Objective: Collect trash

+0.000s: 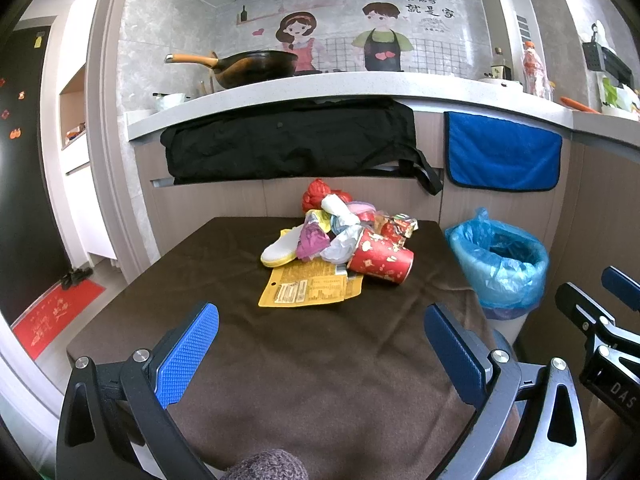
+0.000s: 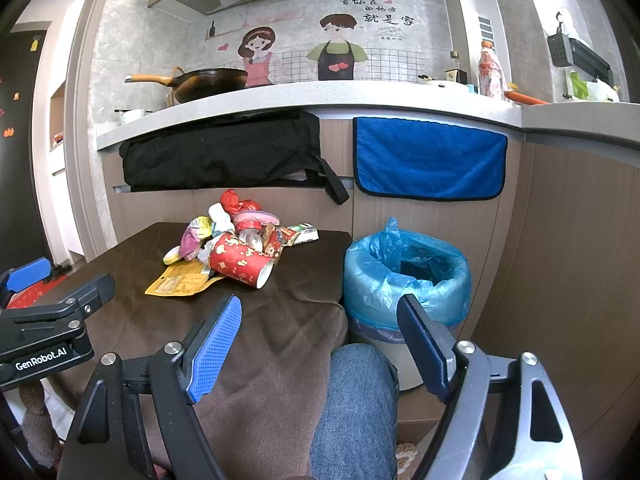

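Observation:
A pile of trash [image 1: 344, 228] lies at the far side of the brown-covered table [image 1: 280, 344]: a red paper cup [image 1: 380, 260] on its side, a yellow flat packet [image 1: 308, 288], crumpled wrappers and a red bag. The pile also shows in the right wrist view [image 2: 236, 240]. A bin with a blue liner [image 1: 500, 264] stands on the floor right of the table, also in the right wrist view [image 2: 408, 276]. My left gripper [image 1: 320, 320] is open and empty over the table's near half. My right gripper [image 2: 320, 312] is open and empty near the table's right edge, before the bin.
A kitchen counter [image 1: 320, 84] runs behind the table with a wok [image 1: 256, 66] on it. A black bag [image 1: 288, 140] and a blue towel [image 1: 502, 152] hang on the cabinet front. A person's knee in jeans [image 2: 356, 400] is below the right gripper.

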